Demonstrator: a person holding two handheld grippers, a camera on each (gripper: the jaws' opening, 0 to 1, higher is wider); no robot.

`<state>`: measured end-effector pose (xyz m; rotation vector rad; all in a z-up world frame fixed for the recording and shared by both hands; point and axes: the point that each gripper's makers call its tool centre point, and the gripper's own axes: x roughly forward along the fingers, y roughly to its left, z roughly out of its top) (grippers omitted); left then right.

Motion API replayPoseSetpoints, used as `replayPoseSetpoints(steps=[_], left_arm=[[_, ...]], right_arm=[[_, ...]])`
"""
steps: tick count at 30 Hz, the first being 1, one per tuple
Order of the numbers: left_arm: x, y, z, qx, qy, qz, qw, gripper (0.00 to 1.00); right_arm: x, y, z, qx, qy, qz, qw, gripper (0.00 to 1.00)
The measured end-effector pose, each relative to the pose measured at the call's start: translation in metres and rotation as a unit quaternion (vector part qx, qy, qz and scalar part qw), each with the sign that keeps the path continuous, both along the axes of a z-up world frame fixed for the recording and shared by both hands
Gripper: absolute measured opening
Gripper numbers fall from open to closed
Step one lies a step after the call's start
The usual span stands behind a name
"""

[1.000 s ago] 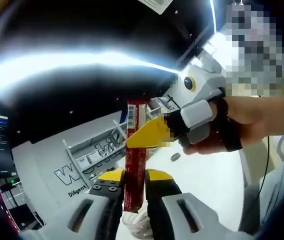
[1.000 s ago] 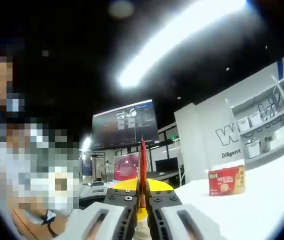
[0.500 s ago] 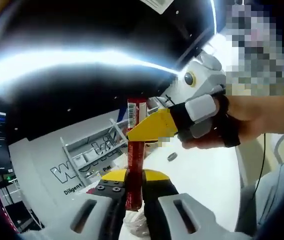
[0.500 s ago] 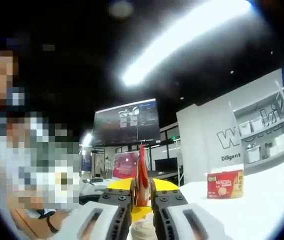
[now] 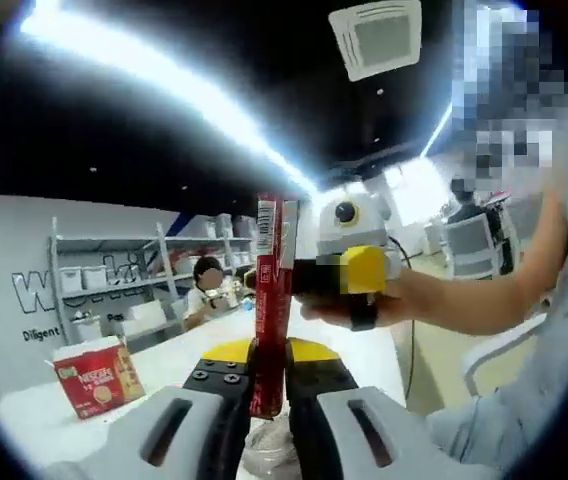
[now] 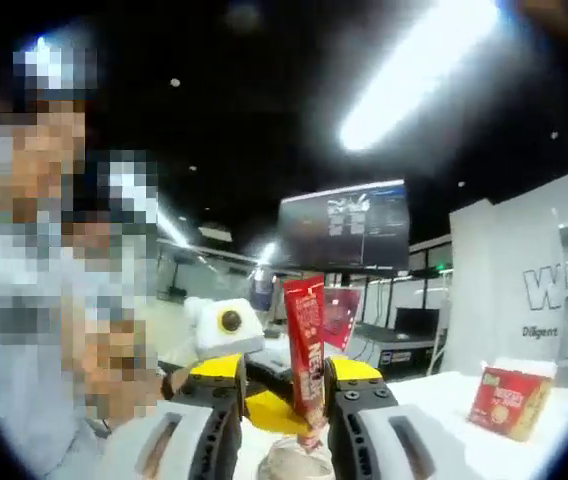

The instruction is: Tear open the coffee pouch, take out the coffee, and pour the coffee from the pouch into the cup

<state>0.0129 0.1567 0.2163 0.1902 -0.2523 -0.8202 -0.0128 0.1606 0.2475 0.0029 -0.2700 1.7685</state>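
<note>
Between both hand-held grippers' clamped jaws stands the red coffee pouch (image 5: 269, 300); the right gripper view reveals its broad face.

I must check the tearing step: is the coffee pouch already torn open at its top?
Cannot tell. The coffee pouch stands upright, shut in the left gripper; no torn-off strip shows, but its top edge is too blurred.

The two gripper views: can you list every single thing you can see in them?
coffee pouch: one, red stick, upright, pinched by both tools
cup: one, clear, below the pouch
coffee box: one, red, on the table
table: one, white
shelves: white, holding bins, against the wall
screen: one, dark, in the background
left tool: yellow-tipped, shut low on the pouch
right tool: yellow-tipped, shut on the pouch
hand: one, holding the right tool
</note>
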Motion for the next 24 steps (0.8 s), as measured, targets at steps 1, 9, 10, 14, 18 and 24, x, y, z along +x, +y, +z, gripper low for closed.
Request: replayPoseSetpoints(steps=[1,9,10,14,18,24], left_arm=[[-0.002,0.001,0.004,-0.012,0.006,-0.018,0.9997,0.14],[-0.013,-0.009,0.002,-0.010,0.063,-0.155,0.9858,0.14],[-0.015,-0.010,0.004,-0.016,0.069,-0.167,0.9834,0.14],[-0.015,-0.008,0.002,-0.012,0.076,-0.181,0.9804,0.14],[-0.011,-0.002,0.000,-0.013,0.070,-0.183,0.9806,0.16],[-0.014,-0.007,-0.002,-0.022,0.068,-0.189,0.9792,0.25]], right_arm=[[0.000,0.002,0.003,-0.001,-0.001,0.006,1.0000,0.31],[0.000,0.017,0.021,-0.006,-0.012,0.019,0.9997,0.28],[-0.003,0.019,0.022,-0.006,-0.018,0.020,0.9996,0.26],[-0.007,0.024,0.026,-0.007,-0.038,0.016,0.9991,0.22],[-0.006,0.025,0.026,-0.008,-0.061,-0.005,0.9981,0.17],[-0.013,0.025,0.017,-0.018,-0.139,-0.030,0.9897,0.16]])
